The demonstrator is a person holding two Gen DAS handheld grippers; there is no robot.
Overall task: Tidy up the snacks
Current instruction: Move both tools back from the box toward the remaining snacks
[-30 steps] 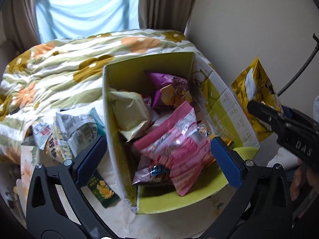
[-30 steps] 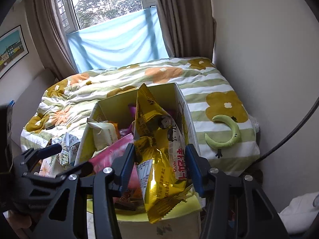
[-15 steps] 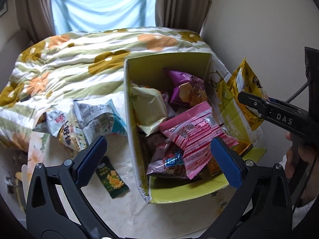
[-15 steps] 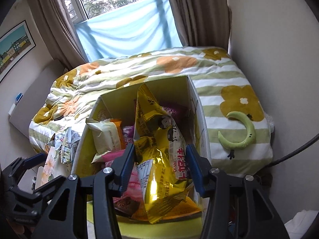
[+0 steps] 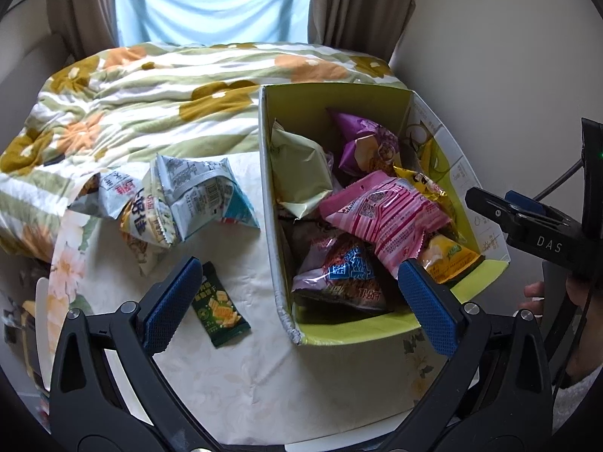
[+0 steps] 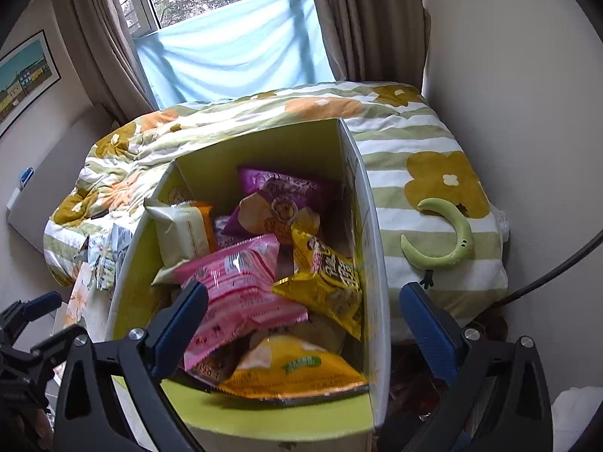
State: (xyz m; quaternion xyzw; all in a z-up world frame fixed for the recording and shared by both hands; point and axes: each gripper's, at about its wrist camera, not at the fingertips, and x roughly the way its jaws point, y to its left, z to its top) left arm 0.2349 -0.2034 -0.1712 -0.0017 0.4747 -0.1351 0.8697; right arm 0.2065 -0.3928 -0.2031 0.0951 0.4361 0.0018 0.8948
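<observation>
Nearest, left gripper (image 5: 297, 290) with jaws spread wide, holding nothing, blue pads hanging apart over the pale tablecloth (image 5: 264, 376) and the near corner of the box. Right gripper (image 6: 301, 324) likewise gaping, empty, poised above the near end of the green cardboard box (image 6: 264, 420), touching no packet. Between the left pads, on the cloth, a small dark green packet (image 5: 220, 310) lying flat, just beside the box wall. Inside the box (image 5: 271, 203), a heap of snacks: yellow bag (image 6: 297, 373) at the near end, pink packet (image 6: 241, 293) on top, yellow-gold bag (image 6: 328, 271) leaning toward the right wall, pale green pack (image 6: 182, 229) at the left, purple bag (image 6: 286, 199) at the far end. Farther left on the cloth, outside the box, a loose cluster of grey-white snack bags (image 5: 181, 196). Beyond, flowered quilt (image 5: 150, 94) with a green crescent toy (image 6: 444, 241) on it, then curtains and window.
</observation>
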